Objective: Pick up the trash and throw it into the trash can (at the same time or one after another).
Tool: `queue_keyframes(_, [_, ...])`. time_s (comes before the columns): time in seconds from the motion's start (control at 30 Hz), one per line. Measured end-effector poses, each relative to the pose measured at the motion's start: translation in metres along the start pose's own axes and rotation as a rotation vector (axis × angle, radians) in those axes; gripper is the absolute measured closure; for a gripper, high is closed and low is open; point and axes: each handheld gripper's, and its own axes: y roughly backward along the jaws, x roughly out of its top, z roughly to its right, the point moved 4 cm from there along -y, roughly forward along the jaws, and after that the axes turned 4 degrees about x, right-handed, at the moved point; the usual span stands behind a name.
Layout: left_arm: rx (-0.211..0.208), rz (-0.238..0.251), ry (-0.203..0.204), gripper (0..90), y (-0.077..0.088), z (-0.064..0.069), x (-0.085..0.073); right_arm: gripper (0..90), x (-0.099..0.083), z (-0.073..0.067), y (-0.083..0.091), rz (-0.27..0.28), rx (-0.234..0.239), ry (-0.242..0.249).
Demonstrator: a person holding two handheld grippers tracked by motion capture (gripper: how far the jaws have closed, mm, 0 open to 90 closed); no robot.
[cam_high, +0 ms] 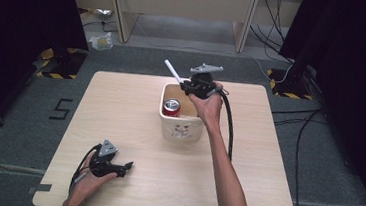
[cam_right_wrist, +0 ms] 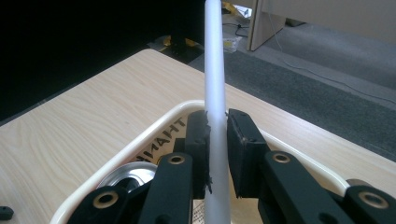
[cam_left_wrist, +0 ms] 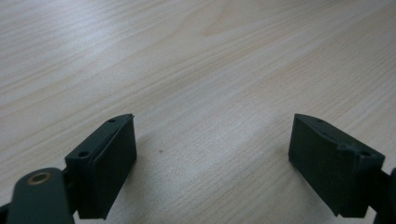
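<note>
Clamping white stick (cam_right_wrist: 215, 93), right hand-held gripper (cam_right_wrist: 217, 135) (straw, perhaps).

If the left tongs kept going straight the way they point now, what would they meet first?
The bare wooden table. The left tongs stand open with nothing between them, angled down at the tabletop, and in the left gripper view no object lies ahead. How soon they would touch is hard to judge.
</note>
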Motion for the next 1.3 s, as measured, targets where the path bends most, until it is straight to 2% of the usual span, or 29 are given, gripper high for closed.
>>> queue_keyframes(0.57, [0.001,0.000,-0.001,14.6,0.000,0.000,0.000,79.0,-0.004,0.006,-0.020,-0.066,-0.005,-0.020])
queue_keyframes(1.1, [0.001,0.001,0.000,14.5,0.000,0.000,0.000,75.8,-0.014,0.009,-0.025,-0.112,0.006,-0.040])
queue_keyframes(1.3, [0.000,-0.001,-0.002,14.5,0.000,0.000,0.000,72.0,-0.013,0.010,-0.020,-0.101,0.003,-0.043])
